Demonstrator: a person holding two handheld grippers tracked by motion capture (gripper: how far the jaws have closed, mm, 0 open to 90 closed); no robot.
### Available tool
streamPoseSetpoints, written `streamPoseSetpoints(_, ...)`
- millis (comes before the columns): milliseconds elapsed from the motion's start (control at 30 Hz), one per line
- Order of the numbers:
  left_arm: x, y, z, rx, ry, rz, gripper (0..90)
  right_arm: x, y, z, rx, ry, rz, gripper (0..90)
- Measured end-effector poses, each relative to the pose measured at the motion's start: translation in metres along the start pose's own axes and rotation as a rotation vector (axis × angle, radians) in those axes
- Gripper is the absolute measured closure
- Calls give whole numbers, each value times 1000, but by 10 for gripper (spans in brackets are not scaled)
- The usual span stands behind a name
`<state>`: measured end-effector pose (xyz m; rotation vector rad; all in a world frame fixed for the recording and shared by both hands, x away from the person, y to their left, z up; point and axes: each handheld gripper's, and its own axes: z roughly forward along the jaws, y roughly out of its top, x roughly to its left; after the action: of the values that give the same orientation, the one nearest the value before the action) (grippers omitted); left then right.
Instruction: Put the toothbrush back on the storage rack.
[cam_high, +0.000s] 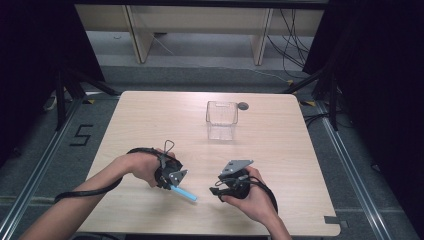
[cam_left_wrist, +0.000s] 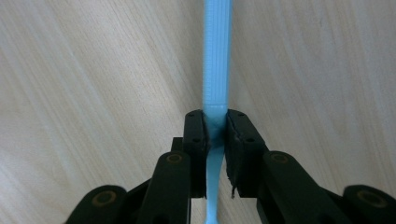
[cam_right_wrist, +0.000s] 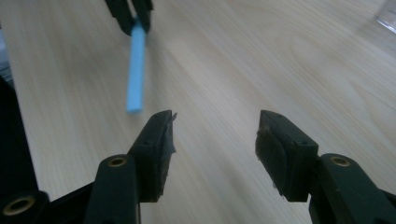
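Blue plastic stick (cam_left_wrist: 215, 70) sits pinched between the pressed-in pads of our left gripper (cam_left_wrist: 215, 128), jutting straight out past its tips over the wooden table (cam_high: 150, 115). To its right, our right gripper (cam_right_wrist: 215, 140) stands spread wide (nothing between the pads); a clear container (cam_high: 221, 120) lies well beyond both.

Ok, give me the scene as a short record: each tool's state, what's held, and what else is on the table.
left tool: shut on blue stick, clamped near one end, long end pointing out ahead
right tool: open, nothing between its jaws
clear container: upright on the table, far side, apart from both tools
blue stick tip: near the right tool, not touching it
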<state>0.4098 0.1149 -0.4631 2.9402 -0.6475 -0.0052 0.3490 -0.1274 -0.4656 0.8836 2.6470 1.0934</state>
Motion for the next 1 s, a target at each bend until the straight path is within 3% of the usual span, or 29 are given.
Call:
streamPoseSetpoints(33, 0, 1, -2, -4, 4, -3, 782, 4, 5, 4, -1, 30, -23, 467)
streamPoseSetpoints(100, 0, 3, -3, -12, 8, -3, 782, 11, 8, 10, -4, 56, -23, 468)
streamPoseSetpoints(267, 1, 6, -6, -22, 11, -9, 782, 19, 13, 18, 2, 85, -43, 470)
streamPoseSetpoints(333, 2, 9, -8, -30, 11, -12, 782, 20, 16, 23, 7, 100, -90, 472)
streamPoseSetpoints(633, 3, 19, -10, -43, 9, -33, 782, 26, 19, 37, 47, 111, -113, 542)
streamPoseSetpoints(1000, 4, 21, -14, -53, 16, -40, 782, 28, 17, 42, 50, 125, -148, 643)
